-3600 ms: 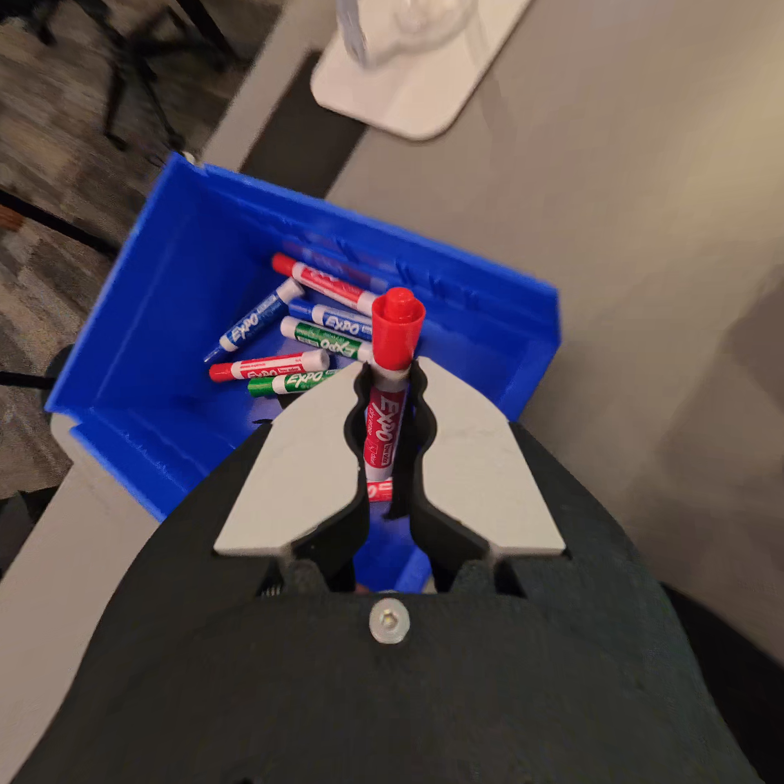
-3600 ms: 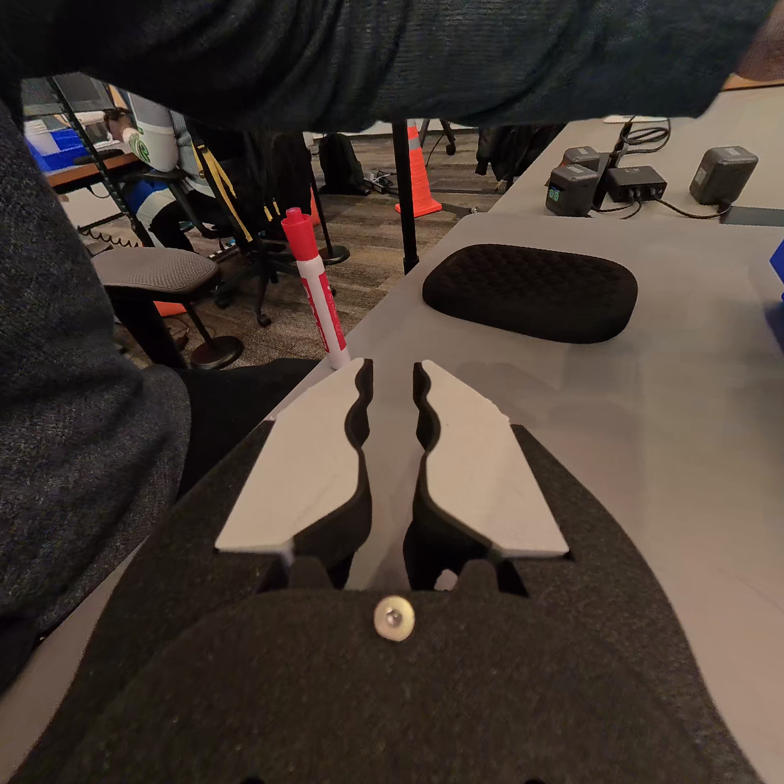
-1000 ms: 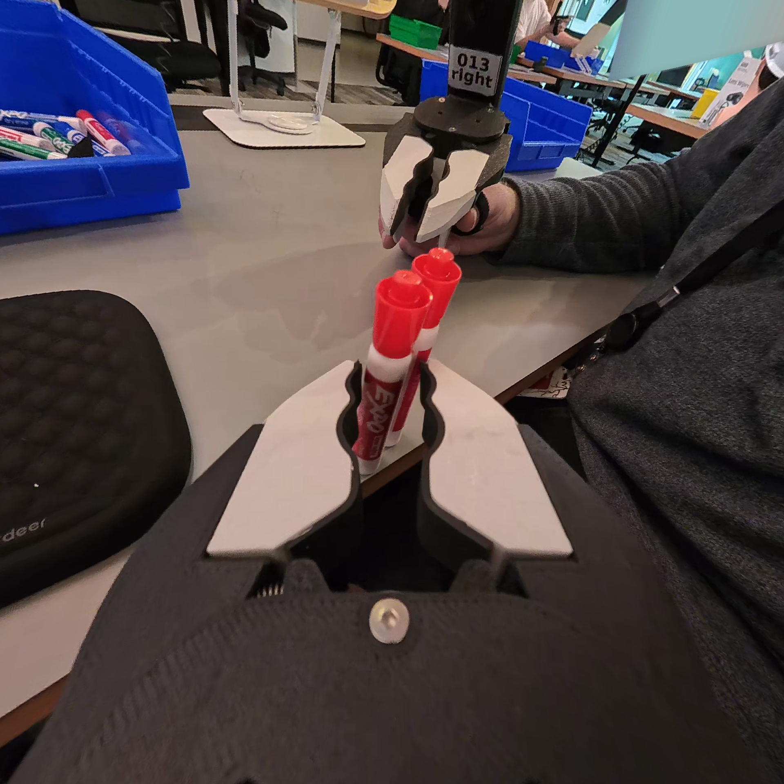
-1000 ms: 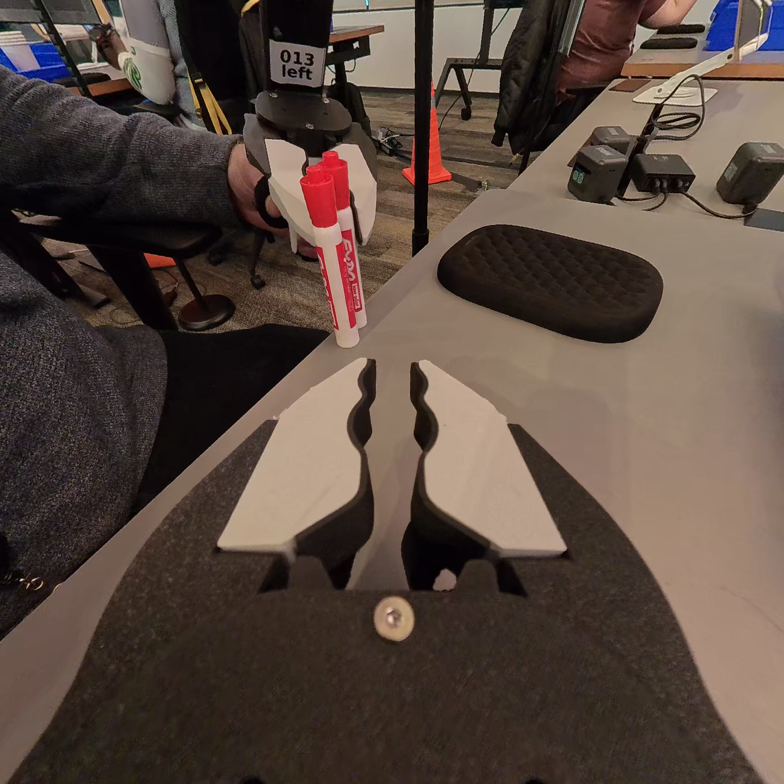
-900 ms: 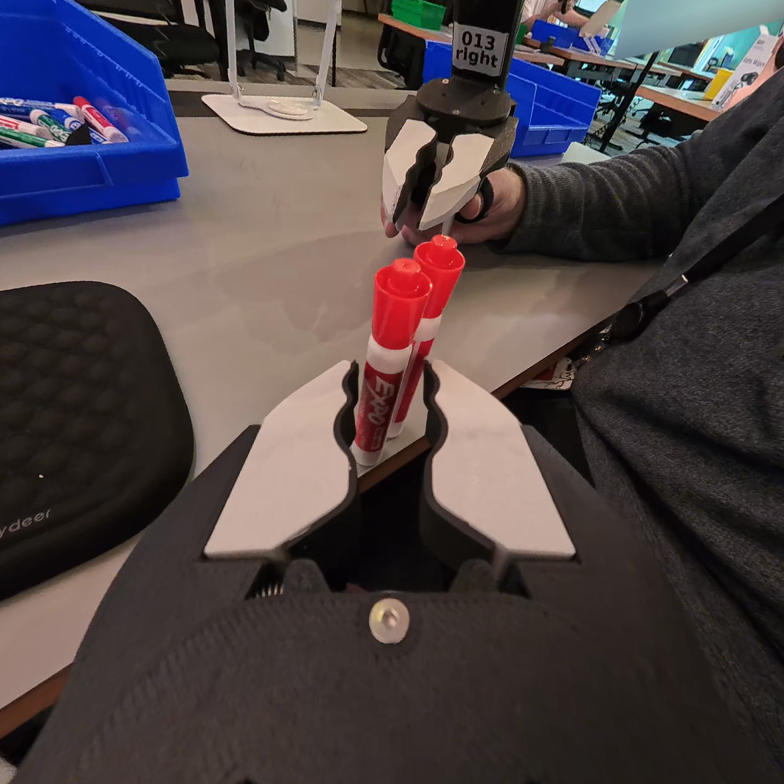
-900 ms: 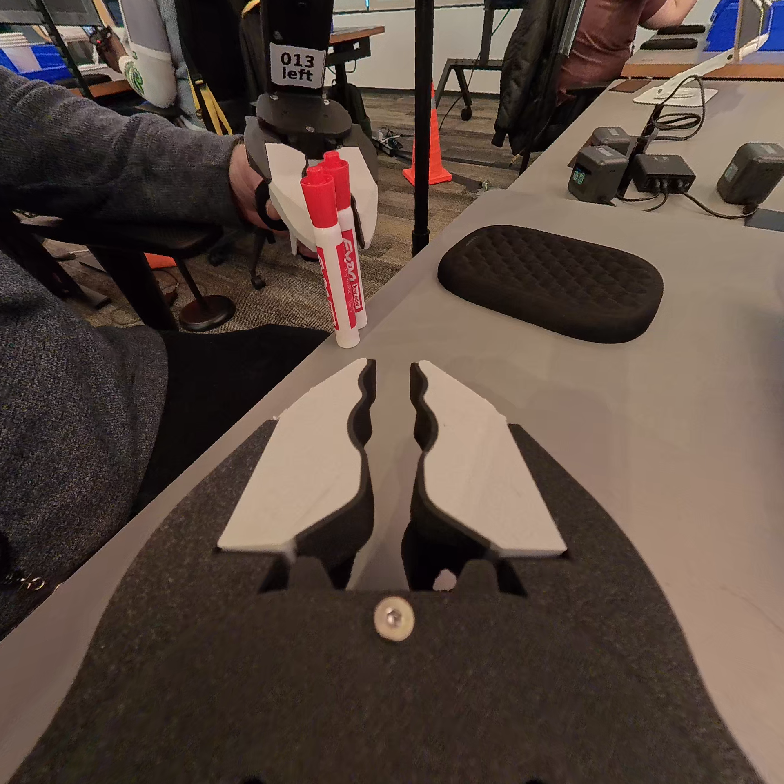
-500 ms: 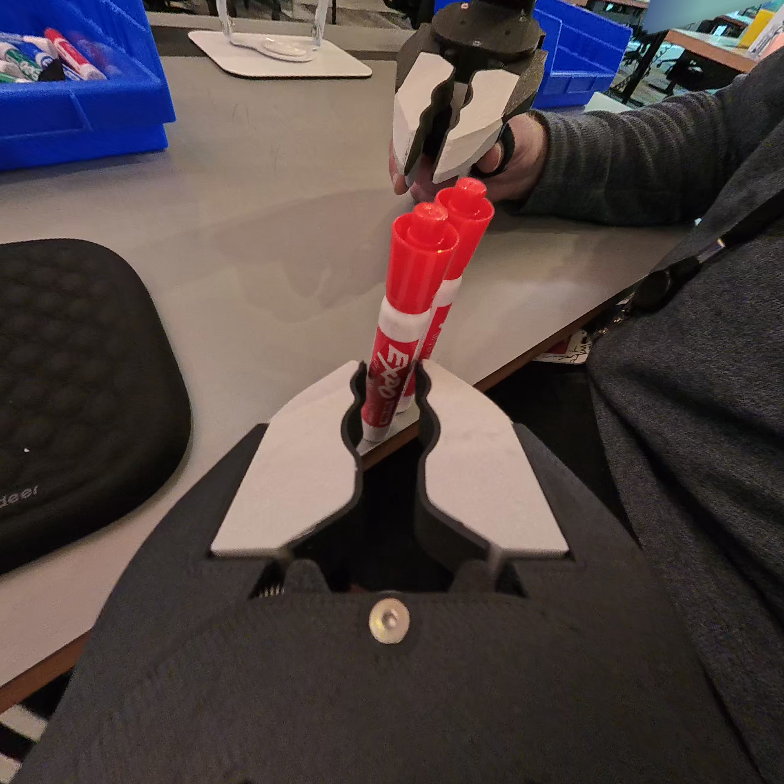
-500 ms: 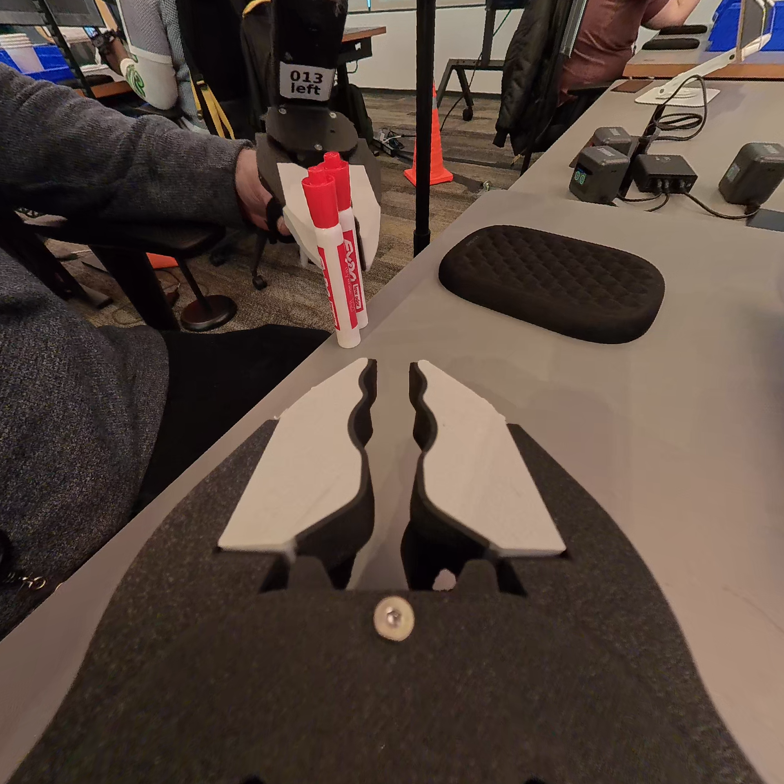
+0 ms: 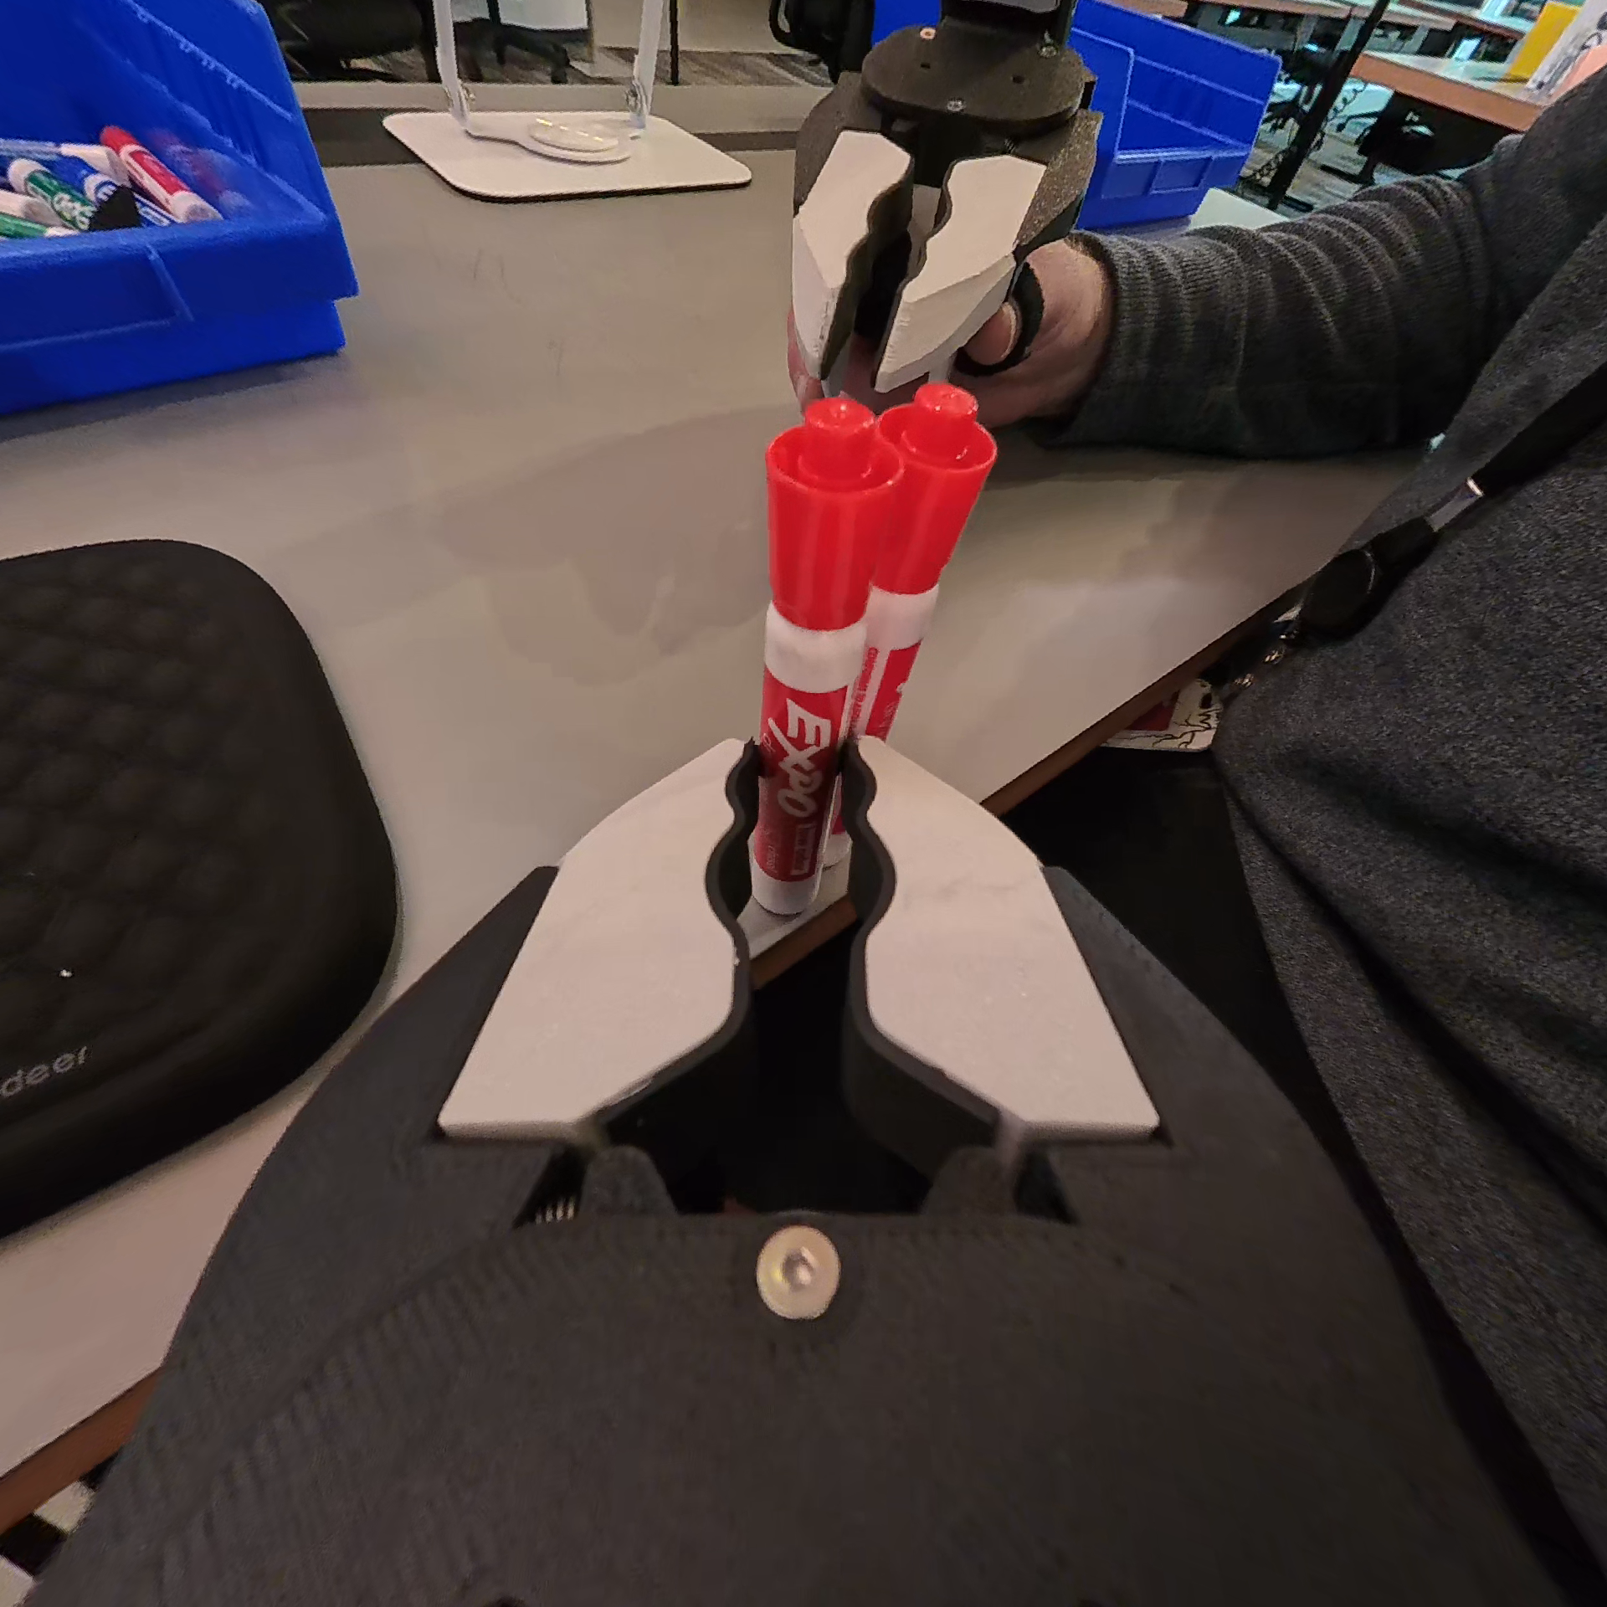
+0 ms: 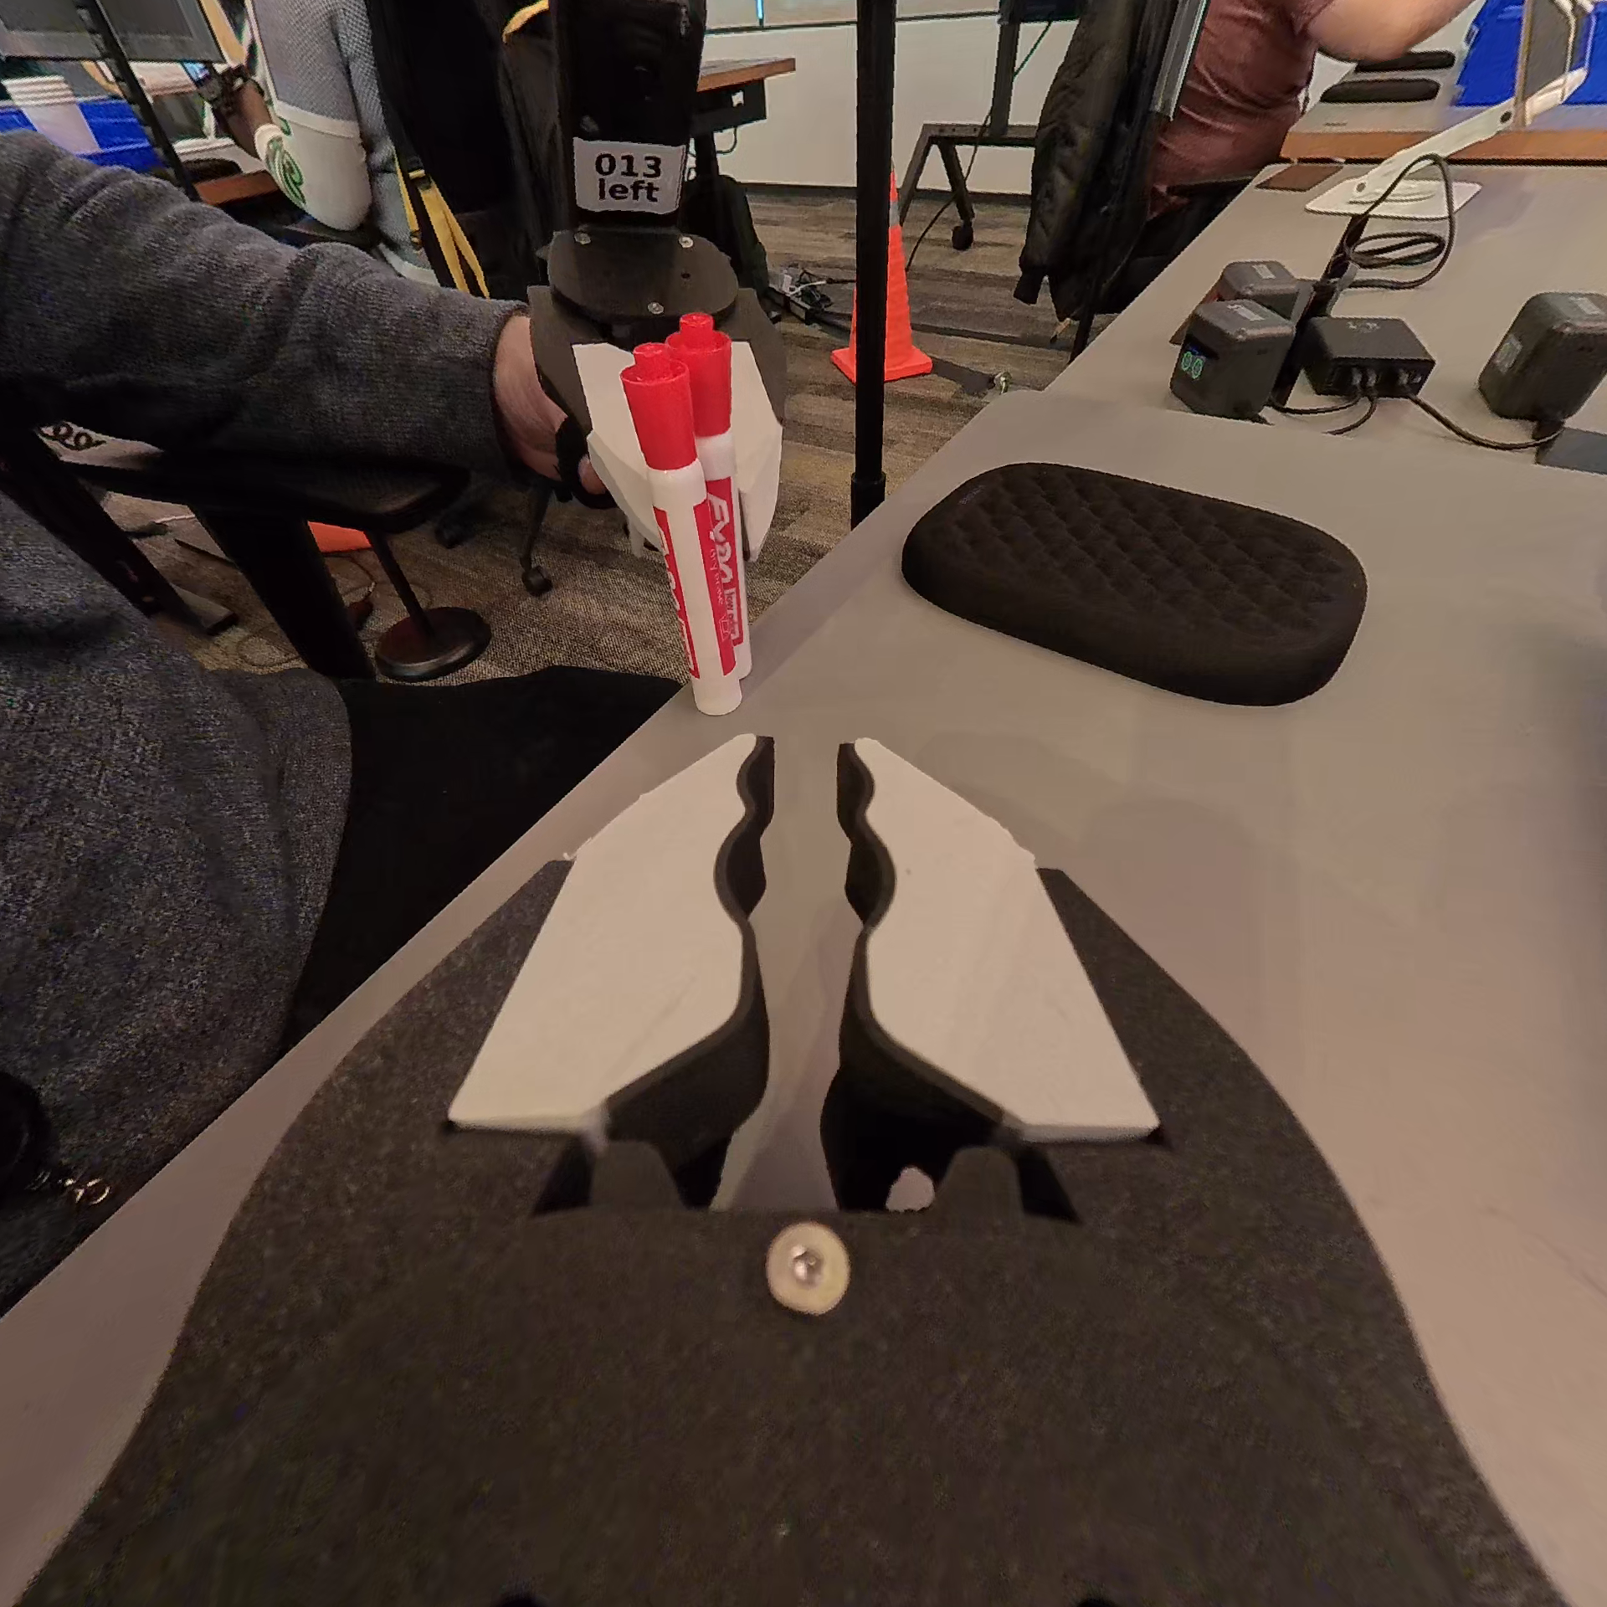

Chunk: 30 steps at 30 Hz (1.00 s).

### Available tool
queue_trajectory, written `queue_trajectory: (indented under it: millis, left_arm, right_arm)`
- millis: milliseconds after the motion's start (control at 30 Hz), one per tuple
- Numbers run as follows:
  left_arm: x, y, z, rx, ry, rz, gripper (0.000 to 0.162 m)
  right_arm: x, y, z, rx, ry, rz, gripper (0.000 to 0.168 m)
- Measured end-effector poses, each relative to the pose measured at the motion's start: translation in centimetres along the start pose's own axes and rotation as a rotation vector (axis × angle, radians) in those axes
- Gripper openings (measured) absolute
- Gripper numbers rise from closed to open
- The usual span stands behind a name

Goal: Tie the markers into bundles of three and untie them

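Two red-capped markers (image 9: 817, 626) stand nearly upright, side by side, with their white ends on the grey table (image 9: 539, 365) right at its front edge. My left gripper (image 9: 800, 756) is shut on their lower barrels. In the right wrist view the markers (image 10: 696, 539) show in front of the left gripper (image 10: 696, 556); whether a third marker is behind them is hidden. My right gripper (image 10: 804, 748) is empty with its jaws a narrow gap apart, low over the table. In the left wrist view the right gripper (image 9: 856, 374) hovers just beyond the marker caps.
A blue bin (image 9: 165, 261) with several markers sits far left, and another blue bin (image 9: 1165, 130) far right. A black padded rest (image 9: 156, 826) lies left, also in the right wrist view (image 10: 1130, 574). A white stand base (image 9: 565, 148), chargers (image 10: 1304, 356), and the person's torso (image 9: 1435, 783) are in view. The grippers' ends are close to 15 centimetres from one another. The black padded rest (image 9: 156, 826) lies around 15 centimetres away from my left fingertips.
The left gripper moved closer to the right gripper with the markers, which now stand more upright. The right gripper has kept its place and its narrow gap.
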<state>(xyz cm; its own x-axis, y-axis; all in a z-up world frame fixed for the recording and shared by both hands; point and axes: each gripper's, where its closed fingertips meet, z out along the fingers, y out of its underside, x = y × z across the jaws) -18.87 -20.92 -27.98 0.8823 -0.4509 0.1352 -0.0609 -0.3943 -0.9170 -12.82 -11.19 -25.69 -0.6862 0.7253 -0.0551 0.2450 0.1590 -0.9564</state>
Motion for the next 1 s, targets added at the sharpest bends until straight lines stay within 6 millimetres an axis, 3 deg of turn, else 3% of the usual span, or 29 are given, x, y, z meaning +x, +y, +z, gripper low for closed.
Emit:
queue_trajectory:
  millis: [533,1000]
  left_arm:
    - [0.1,0.3,0.1,-0.005,-0.003,0.027,0.018]
    - [0.4,1.4,0.3,-0.064,0.003,0.024,0.028]
  right_arm:
    - [-0.1,0.0,0.0,0.002,-0.006,0.001,0.013]
    - [-0.1,0.0,0.0,0.001,-0.007,-0.001,0.013]
